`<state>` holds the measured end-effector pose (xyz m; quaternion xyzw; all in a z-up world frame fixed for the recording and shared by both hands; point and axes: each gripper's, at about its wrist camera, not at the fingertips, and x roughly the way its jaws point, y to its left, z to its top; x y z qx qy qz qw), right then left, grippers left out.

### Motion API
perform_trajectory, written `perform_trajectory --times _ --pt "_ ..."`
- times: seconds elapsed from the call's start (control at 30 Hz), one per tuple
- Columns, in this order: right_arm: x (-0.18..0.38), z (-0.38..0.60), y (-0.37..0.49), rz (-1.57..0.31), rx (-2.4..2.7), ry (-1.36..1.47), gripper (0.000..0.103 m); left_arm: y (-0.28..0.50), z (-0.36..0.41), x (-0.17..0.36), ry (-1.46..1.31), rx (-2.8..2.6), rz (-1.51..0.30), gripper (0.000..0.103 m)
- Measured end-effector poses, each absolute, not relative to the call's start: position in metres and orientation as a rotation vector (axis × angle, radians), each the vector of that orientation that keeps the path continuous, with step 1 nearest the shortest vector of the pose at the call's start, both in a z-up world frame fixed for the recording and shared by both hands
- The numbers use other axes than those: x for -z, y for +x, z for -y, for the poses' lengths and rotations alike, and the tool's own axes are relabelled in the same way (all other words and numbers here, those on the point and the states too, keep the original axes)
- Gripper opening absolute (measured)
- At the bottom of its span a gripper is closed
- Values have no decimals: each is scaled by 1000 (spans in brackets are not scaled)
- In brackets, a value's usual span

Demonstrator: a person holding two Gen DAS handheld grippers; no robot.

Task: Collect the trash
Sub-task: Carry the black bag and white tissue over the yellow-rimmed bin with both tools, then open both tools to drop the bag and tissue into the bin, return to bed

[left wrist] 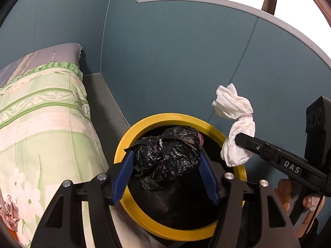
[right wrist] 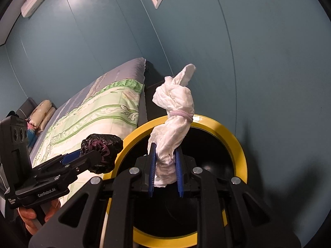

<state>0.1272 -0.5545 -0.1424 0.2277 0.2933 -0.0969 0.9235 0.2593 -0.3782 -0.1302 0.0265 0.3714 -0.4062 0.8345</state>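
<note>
A crumpled black plastic bag (left wrist: 167,157) sits between the blue pads of my left gripper (left wrist: 165,155), which touch it on both sides, right over the mouth of a bin with a yellow rim (left wrist: 124,144). In the right wrist view the same bag (right wrist: 103,148) hangs at the left gripper's (right wrist: 97,155) tips by the rim's (right wrist: 238,144) left side. My right gripper (right wrist: 165,147) is shut on a white tissue bundle (right wrist: 175,107) tied with a pale band, upright above the bin's dark opening. The left wrist view shows that bundle (left wrist: 233,107) over the rim's right edge.
A bed with a green floral cover (left wrist: 41,113) (right wrist: 99,111) runs along the left of the bin. A blue-grey panelled wall (left wrist: 175,62) stands close behind the bin. A person's hand (left wrist: 289,192) grips each tool's handle (right wrist: 29,217).
</note>
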Motion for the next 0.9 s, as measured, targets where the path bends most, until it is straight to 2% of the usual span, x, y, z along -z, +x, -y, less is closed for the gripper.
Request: perform_trajectory --times 0.07,0.17,0.2,0.23,0.6,0.9 --pt "140 556 133 -604 214 469 18 261 377 131 38 851 -789 75" --pt "143 556 127 -604 225 476 26 265 374 130 14 850 -789 83" --pt "142 554 129 -603 232 477 33 266 373 130 3 851 -793 85" --pt "142 554 129 -601 234 480 36 268 371 130 -5 847 -796 86" --pt "132 539 120 -572 235 466 37 280 314 102 -49 749 -735 88" --pt "92 490 119 -503 144 374 46 273 227 57 -86 629 -628 94"
